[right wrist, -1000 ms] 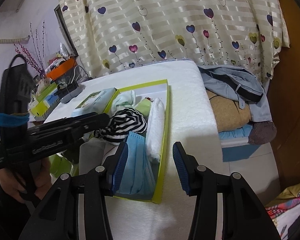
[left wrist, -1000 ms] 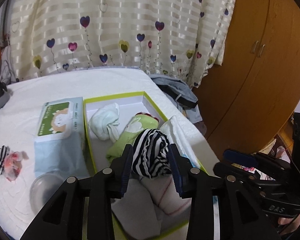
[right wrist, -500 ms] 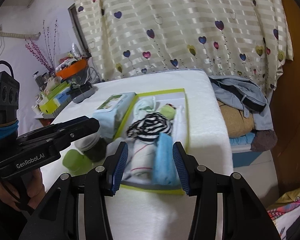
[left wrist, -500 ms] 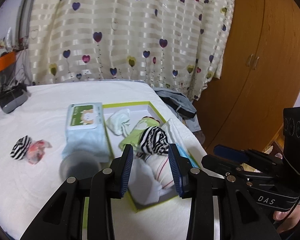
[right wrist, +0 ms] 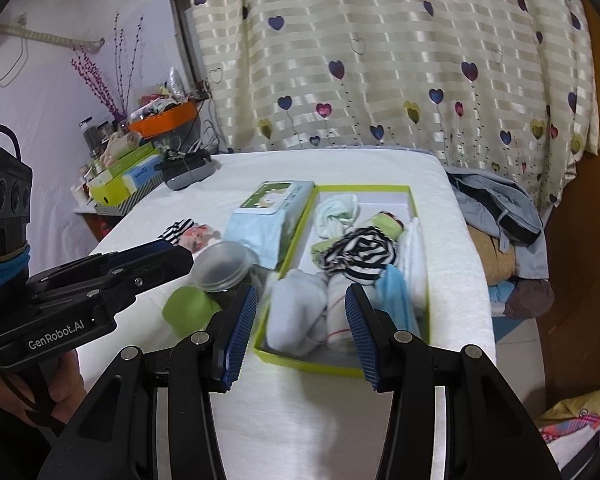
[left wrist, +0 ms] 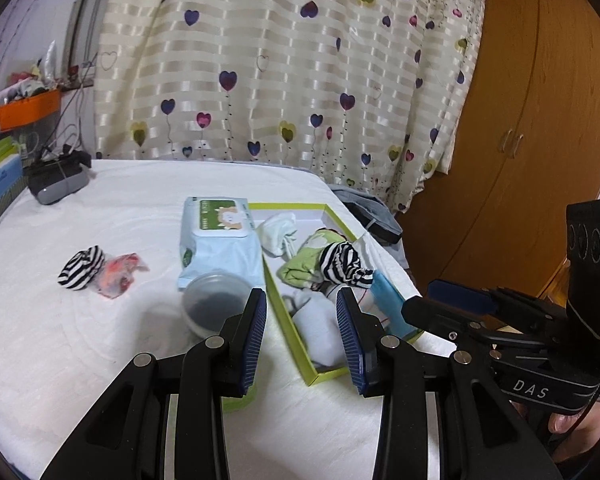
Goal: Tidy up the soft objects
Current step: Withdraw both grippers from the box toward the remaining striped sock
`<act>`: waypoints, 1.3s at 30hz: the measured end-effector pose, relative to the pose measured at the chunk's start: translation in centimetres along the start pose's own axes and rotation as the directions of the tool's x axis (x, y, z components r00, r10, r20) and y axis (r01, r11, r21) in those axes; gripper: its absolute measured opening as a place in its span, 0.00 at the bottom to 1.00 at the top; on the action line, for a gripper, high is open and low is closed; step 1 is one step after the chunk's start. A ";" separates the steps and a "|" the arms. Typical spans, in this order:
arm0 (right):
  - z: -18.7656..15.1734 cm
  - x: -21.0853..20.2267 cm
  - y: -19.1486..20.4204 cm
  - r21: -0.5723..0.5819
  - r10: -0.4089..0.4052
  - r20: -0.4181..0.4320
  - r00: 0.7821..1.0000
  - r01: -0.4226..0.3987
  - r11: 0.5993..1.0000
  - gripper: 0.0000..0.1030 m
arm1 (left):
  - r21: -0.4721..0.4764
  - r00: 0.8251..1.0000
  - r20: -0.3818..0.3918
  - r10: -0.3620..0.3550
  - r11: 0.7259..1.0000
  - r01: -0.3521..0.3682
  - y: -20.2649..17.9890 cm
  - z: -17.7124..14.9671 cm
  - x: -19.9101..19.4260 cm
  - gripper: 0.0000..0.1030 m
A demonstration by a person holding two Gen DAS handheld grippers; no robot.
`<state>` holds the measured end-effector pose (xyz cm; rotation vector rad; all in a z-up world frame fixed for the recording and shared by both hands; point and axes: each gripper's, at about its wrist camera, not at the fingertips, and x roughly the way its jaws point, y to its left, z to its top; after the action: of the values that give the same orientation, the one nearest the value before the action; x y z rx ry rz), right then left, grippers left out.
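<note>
A bed (left wrist: 100, 360) covered in a white textured sheet is seen in front of a cream striped curtain (left wrist: 300, 60) printed with coloured hearts. A wooden wardrobe (left wrist: 520, 140) stands to the right, and a side shelf with an orange tray (right wrist: 166, 120) and boxes is seen at the left. Crumpled grey clothing (right wrist: 496, 204) lies off the far right edge of the bed.

A shallow box (left wrist: 286, 322) with a lime-green rim lies on the bed toward its right side. It is packed with soft things: a black-and-white striped sock (left wrist: 342, 260) on top of a green cloth (left wrist: 304, 258), a pale bundle (left wrist: 278, 232) at the far end, white rolled socks (right wrist: 296, 312) at the near end and a blue face mask (left wrist: 388, 300) along the right wall. A second striped sock (left wrist: 80, 266) lies on the sheet well to the left of the box, touching a red-and-white wrapper (left wrist: 120, 274). A pack of wet wipes (left wrist: 220, 240) lies just beside the box's left wall, with a clear round lid (left wrist: 216, 304) near it and a green cup (right wrist: 186, 308) beside that.

The left hand-held gripper (left wrist: 302, 332) is held above the near end of the box with its blue pads apart and nothing between them. The right hand-held gripper (right wrist: 300, 328) is likewise spread and empty.
</note>
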<state>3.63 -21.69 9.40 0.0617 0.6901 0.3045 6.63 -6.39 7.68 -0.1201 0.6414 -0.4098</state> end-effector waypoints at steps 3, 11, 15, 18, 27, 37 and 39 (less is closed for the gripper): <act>0.1 0.1 0.8 -0.016 0.005 -0.005 1.000 -0.005 1.000 0.46 | -0.009 1.000 0.006 0.001 1.000 -0.001 0.5 -0.3 -0.6 0.34; 0.6 0.5 2.9 -0.060 0.034 -0.006 0.999 -0.034 0.998 0.46 | -0.050 0.999 0.028 0.029 0.998 -0.028 3.3 -0.6 -1.9 0.34; 1.1 1.6 4.5 -0.086 0.058 -0.016 0.998 -0.059 0.995 0.46 | -0.078 0.997 0.034 0.070 0.995 -0.067 5.5 -0.7 -2.5 0.34; 1.6 2.7 5.9 -0.112 0.076 -0.027 0.997 -0.078 0.991 0.46 | -0.104 0.994 0.039 0.100 0.990 -0.096 7.7 -0.7 -2.9 0.34; 4.9 7.7 10.6 -0.210 0.132 -0.083 0.988 -0.146 0.967 0.46 | -0.152 0.978 0.016 0.208 0.967 -0.204 15.0 0.3 -2.4 0.36; 8.2 15.7 15.3 -0.369 0.136 -0.244 0.960 -0.221 0.903 0.46 | -0.155 0.961 -0.026 0.276 0.948 -0.277 21.2 1.3 -1.0 0.37; 8.5 17.7 15.8 -0.359 0.124 -0.298 0.946 -0.232 0.904 0.46 | -0.149 0.960 -0.042 0.278 0.948 -0.281 22.0 1.6 -0.4 0.37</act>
<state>17.90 -1.02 7.48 -0.3048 0.8845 0.6336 14.67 13.81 4.08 -0.1689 0.6993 -0.0871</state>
